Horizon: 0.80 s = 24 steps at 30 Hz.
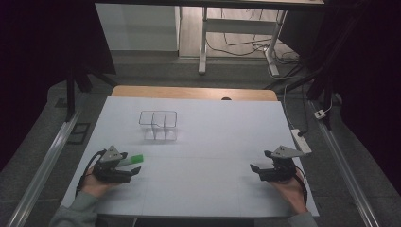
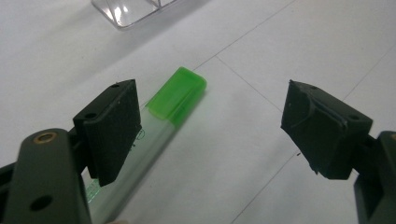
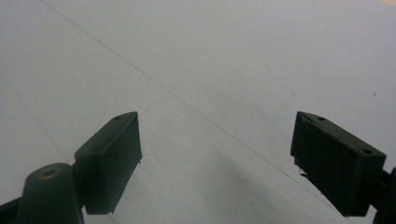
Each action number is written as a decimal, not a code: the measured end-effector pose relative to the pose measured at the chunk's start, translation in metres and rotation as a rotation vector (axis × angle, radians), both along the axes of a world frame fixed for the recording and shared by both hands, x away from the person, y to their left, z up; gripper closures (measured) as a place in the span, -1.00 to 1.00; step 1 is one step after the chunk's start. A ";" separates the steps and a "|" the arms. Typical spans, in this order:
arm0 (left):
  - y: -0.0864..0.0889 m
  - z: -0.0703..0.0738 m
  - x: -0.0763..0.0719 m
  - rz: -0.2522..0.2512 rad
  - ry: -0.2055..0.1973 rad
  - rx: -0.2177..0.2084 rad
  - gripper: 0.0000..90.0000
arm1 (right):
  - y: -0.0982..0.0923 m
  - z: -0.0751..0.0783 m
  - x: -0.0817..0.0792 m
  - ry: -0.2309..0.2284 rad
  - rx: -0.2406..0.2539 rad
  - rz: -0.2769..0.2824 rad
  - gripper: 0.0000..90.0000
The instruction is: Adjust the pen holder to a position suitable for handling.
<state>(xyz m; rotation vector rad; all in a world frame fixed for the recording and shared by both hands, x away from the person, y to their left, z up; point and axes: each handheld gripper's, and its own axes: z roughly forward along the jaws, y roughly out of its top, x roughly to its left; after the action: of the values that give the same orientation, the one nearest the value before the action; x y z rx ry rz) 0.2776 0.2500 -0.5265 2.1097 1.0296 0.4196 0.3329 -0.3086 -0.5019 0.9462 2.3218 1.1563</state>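
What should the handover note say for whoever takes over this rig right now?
Left gripper: open, holding nothing. The green-capped marker lies on the white table sheet beside its left jaw, not pinched.
Right gripper: open, empty, low over bare sheet at the right.
Clear divided container: upright further back on the table, looks empty.
Done: nothing visibly placed yet.
Left: probably close on the marker, lift it and take it to the container.

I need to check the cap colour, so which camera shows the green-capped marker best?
The left gripper view: the marker lies close up, its green cap clear. The high view shows it small beside the left claw.
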 end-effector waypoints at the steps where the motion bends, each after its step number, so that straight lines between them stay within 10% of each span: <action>1: 0.000 0.000 0.000 0.000 0.000 0.000 -0.56 | 0.001 0.000 0.000 -0.010 0.004 -0.004 -0.66; 24: -0.003 0.007 0.002 0.009 -0.011 -0.032 -0.55 | 0.002 -0.003 0.001 -0.005 -0.013 -0.019 -0.61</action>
<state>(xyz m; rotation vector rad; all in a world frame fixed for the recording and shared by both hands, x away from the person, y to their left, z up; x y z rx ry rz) 0.2801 0.2470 -0.5191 2.0727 1.0339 0.4157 0.3337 -0.3065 -0.5047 0.9570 2.3088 1.1338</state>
